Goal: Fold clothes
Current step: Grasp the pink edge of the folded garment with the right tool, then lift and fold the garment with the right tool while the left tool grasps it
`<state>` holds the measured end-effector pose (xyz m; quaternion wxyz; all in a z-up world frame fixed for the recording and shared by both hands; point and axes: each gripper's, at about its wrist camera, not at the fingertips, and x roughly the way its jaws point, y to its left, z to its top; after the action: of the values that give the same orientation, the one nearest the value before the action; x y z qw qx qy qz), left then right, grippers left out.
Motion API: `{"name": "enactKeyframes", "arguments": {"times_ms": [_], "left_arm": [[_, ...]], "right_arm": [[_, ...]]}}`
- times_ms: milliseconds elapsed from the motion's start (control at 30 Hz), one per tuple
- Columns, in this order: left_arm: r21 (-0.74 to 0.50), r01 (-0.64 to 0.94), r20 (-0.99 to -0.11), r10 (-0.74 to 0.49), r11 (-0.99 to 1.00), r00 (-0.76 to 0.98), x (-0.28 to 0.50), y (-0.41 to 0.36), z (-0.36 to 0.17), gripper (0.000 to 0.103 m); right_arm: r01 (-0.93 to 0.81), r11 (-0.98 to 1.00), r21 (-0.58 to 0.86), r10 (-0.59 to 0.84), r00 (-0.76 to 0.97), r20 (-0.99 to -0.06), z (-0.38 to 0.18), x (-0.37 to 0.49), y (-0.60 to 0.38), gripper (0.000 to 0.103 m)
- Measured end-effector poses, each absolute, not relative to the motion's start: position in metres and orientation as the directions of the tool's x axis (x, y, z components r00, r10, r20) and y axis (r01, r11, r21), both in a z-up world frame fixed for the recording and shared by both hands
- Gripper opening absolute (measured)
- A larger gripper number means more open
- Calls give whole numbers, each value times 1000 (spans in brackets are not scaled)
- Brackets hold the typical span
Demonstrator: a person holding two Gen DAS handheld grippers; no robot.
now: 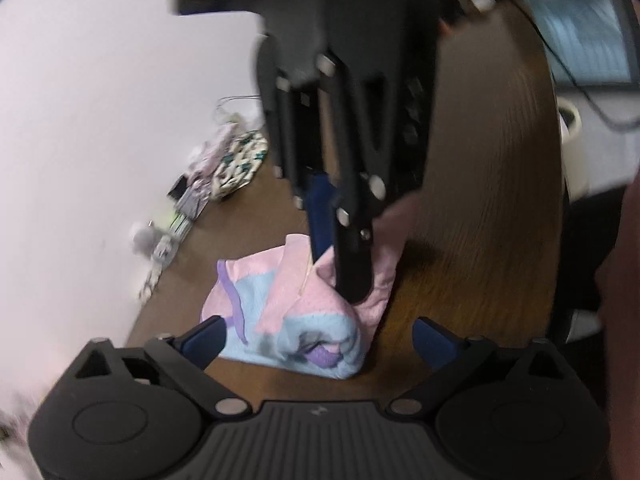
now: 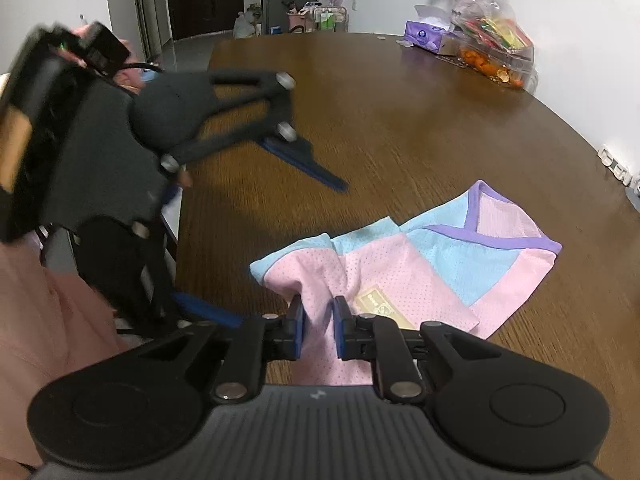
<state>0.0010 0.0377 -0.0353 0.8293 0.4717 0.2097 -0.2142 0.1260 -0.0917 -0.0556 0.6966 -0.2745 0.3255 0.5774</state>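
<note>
A pink and light-blue mesh garment (image 2: 436,256) with purple trim lies partly folded on the brown wooden table (image 2: 400,112). My right gripper (image 2: 318,320) is shut on a pink fold at the garment's near edge. The left wrist view shows the same garment (image 1: 288,312), with the right gripper (image 1: 344,264) coming down from above and pinching its pink cloth. My left gripper (image 1: 316,340) is open and empty, its blue fingertips (image 1: 208,336) wide apart just above the garment's blue end. It also shows in the right wrist view (image 2: 260,240), open, left of the garment.
A purple tissue box (image 2: 426,34) and a plastic bag of snacks (image 2: 494,48) stand at the table's far right. A patterned pouch (image 1: 240,164) and small clutter lie along the table edge by the white wall. A dark chair (image 2: 120,264) stands at the table's left.
</note>
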Motion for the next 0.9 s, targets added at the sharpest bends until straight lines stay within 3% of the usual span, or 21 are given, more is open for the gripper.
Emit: {"name": "enactKeyframes", "arguments": {"times_ms": [233, 400, 467, 567, 600, 900], "left_arm": [[837, 528, -505, -168, 146, 847, 12, 31, -56, 73], [852, 524, -507, -209, 29, 836, 8, 32, -71, 24], [840, 542, -522, -220, 39, 824, 9, 35, -71, 21], [780, 613, -575, -242, 128, 782, 18, 41, -59, 20], [756, 635, -590, -255, 160, 766, 22, 44, -55, 20], [517, 782, -677, -393, 348, 622, 40, 67, -12, 20]], "right_arm": [[-982, 182, 49, 655, 85, -751, -51, 134, -95, 14], [-981, 186, 59, 677, 84, -731, -52, 137, -96, 15], [-978, 203, 57, 695, 102, -711, -51, 135, -101, 23], [-971, 237, -17, 725, 188, -663, -48, 120, -117, 70], [-968, 240, -73, 725, 229, -650, -49, 111, -123, 78], [-785, 70, -616, 660, 500, -562, -106, 55, -123, 80]]}}
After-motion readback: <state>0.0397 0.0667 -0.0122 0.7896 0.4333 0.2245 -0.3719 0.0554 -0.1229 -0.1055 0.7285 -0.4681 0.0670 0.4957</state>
